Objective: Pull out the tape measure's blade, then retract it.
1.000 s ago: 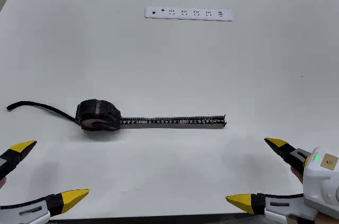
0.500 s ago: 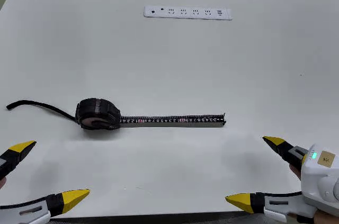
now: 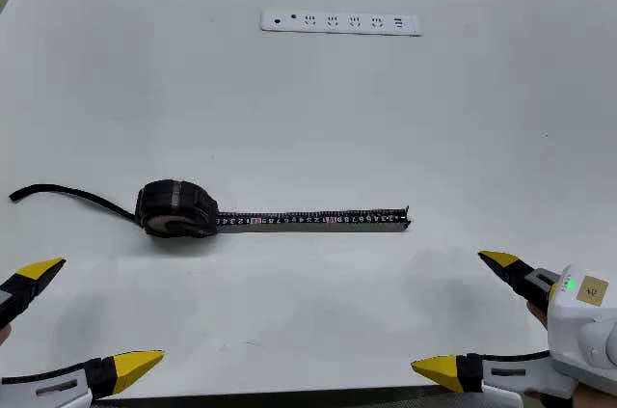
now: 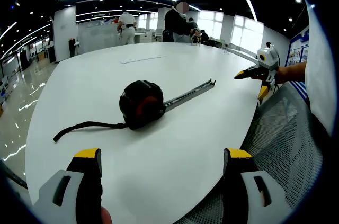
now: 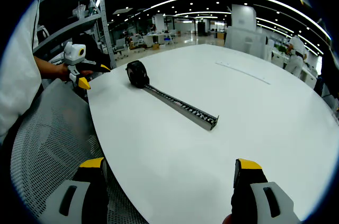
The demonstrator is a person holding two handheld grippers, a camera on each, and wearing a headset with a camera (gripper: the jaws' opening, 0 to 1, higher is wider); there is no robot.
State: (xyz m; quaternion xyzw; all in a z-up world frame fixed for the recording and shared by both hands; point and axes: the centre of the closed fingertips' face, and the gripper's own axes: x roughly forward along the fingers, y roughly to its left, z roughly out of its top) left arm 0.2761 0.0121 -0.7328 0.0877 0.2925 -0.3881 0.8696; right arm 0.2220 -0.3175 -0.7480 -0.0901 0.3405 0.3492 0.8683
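Nothing on the white table (image 3: 318, 119) has shifted since a second ago. The tape measure (image 3: 176, 209) lies left of centre, its blade (image 3: 313, 220) drawn out flat to the right. We hold the left gripper (image 3: 101, 312) and the right gripper (image 3: 453, 312) at the near edge, jaws spread wide, grasping nothing.

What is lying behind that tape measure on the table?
A white power strip lies well behind the tape measure, on the white table. The surface directly beneath it is hidden.
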